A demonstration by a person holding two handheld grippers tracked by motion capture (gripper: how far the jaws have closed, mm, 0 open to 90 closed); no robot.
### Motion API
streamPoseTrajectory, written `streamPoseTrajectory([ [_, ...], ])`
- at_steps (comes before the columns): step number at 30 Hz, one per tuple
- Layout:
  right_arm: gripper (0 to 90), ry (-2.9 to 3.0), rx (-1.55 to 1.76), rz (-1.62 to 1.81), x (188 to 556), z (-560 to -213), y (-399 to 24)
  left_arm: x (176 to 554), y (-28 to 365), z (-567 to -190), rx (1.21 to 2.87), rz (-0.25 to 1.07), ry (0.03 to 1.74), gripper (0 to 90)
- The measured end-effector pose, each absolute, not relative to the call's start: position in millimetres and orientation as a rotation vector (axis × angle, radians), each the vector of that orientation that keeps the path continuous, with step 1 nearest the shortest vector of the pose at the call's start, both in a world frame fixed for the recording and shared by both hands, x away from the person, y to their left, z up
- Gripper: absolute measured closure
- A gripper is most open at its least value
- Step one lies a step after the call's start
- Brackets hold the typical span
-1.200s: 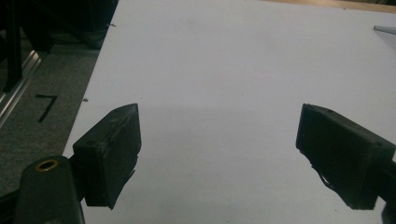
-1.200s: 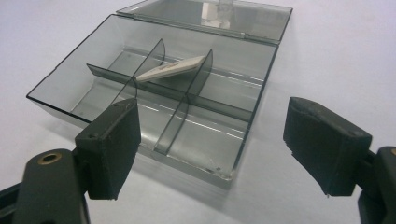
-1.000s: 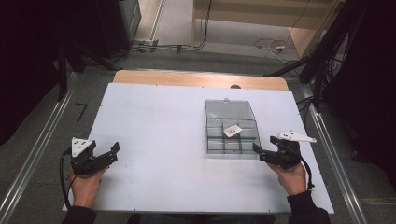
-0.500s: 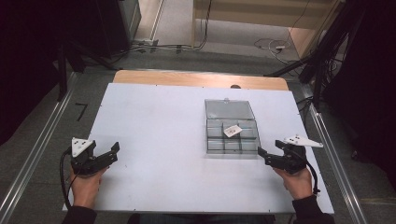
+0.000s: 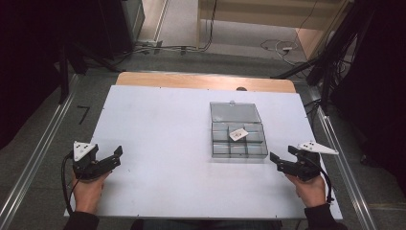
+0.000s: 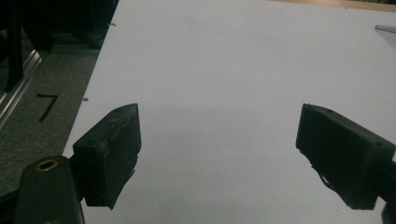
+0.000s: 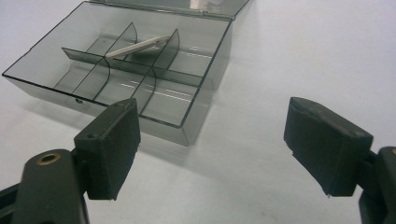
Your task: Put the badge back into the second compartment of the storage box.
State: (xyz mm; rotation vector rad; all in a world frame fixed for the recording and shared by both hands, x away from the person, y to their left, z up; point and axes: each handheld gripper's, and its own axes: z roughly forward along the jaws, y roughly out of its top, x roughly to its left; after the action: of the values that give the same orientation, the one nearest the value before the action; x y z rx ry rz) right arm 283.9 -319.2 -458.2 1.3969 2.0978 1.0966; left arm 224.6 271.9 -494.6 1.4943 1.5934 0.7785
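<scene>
Smoky clear compartment box sits lid-open near the tabletop's right edge, holding a white card, right gripper gaping wide beside it.

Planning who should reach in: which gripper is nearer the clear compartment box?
Right. The right gripper sits just off the clear compartment box's near right corner; the left gripper rests far across the table.

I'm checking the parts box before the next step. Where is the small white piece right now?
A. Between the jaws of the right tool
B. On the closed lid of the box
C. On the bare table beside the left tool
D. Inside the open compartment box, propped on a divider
D: the small white piece lies inside the open compartment box, leaning on a divider, while the right tool stands open and empty beside the box.
</scene>
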Motion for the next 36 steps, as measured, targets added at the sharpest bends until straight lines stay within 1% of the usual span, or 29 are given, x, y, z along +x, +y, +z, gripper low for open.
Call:
streamPoseTrajectory([
  [36,16.8,2.05,1.467,1.034,269,-466,-354,225,271,-495,1.493,0.78,1.595,14.7],
])
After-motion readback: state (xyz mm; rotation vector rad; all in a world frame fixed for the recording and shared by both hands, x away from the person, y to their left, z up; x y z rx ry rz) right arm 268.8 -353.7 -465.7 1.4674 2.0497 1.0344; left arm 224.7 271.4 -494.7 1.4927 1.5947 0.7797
